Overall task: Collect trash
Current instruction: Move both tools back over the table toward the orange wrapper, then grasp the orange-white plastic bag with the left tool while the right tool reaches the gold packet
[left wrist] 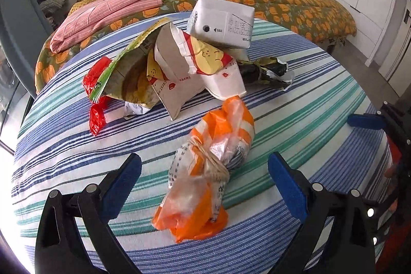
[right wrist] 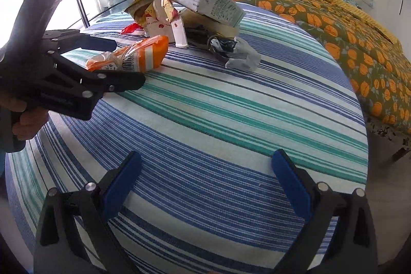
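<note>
Through the left wrist camera we see our left claw (left wrist: 204,180) spread wide, the orange plastic bag (left wrist: 205,171) lying between its fingers on the striped cloth (left wrist: 321,120); beyond it sit a torn paper carton (left wrist: 195,68), a white box (left wrist: 221,22) and a dark wrapper (left wrist: 267,69). Through the right wrist camera, our right claw (right wrist: 205,176) gapes over bare stripes, the pile far ahead, the left claw (right wrist: 123,60) ahead-left straddling the bag.

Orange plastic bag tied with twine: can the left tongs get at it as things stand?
Probably yes. The left tongs stand open on either side of the orange plastic bag, which lies alone on the striped cloth, apart from the trash pile behind it.
</note>
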Demonstrator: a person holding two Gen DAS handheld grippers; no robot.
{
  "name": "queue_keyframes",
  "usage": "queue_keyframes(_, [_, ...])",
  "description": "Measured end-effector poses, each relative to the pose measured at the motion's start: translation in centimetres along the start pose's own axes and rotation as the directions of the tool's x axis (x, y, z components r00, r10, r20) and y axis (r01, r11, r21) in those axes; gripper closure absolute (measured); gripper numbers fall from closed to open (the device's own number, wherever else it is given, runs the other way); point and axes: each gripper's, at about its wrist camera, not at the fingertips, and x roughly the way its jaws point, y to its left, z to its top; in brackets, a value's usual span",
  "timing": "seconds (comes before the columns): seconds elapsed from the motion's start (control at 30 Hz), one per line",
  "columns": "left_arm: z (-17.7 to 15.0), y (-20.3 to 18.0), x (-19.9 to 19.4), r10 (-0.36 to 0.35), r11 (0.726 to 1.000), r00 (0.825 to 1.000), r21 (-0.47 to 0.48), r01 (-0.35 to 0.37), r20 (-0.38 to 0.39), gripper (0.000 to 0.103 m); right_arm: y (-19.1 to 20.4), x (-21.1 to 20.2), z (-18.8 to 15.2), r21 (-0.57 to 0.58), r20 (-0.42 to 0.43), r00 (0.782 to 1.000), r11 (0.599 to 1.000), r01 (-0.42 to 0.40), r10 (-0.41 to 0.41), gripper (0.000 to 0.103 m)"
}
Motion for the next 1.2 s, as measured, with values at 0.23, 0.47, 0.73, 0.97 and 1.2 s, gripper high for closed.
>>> queue_keyframes(0.23, [-0.2,0.7,0.2,0.01,0.997,1.0,-0.07,-0.011,-0.018,0.052,0.0,0.0,0.0,0.001,0.0,1.0,1.0,0.0,0.0,0.005])
queue_keyframes(0.47, [-4.3,3.7,-4.5,0.151,0.924,0.987,-0.346,-0.163,-0.061,0.052,-0.2,0.0,0.0,0.007,0.001,1.0,1.0,0.004,-0.004,0.005])
queue_keyframes(0.73, [-8.6,4.3,-6.5,0.24,0.9,0.97,-0.367,-0.233,-0.027,0.017,-0.2,0.0,0.0,0.009,0.001,1.0,1.0,0.004,-0.004,0.005])
queue_keyframes(0.97, [-9.4,4.4,-5.2,0.257,0.889,0.964,-0.376,-0.261,-0.064,0.009,-0.4,0.0,0.0,0.012,0.0,1.0,1.0,-0.001,0.001,0.005])
queue_keyframes(1.2, [-9.9,4.9,-5.0,0.239,0.883,0.969,-0.402,-0.243,-0.061,0.005,-3.1,-0.4,3.7,-0.047,0.007,0.995,0.994,-0.099,0.1,0.005])
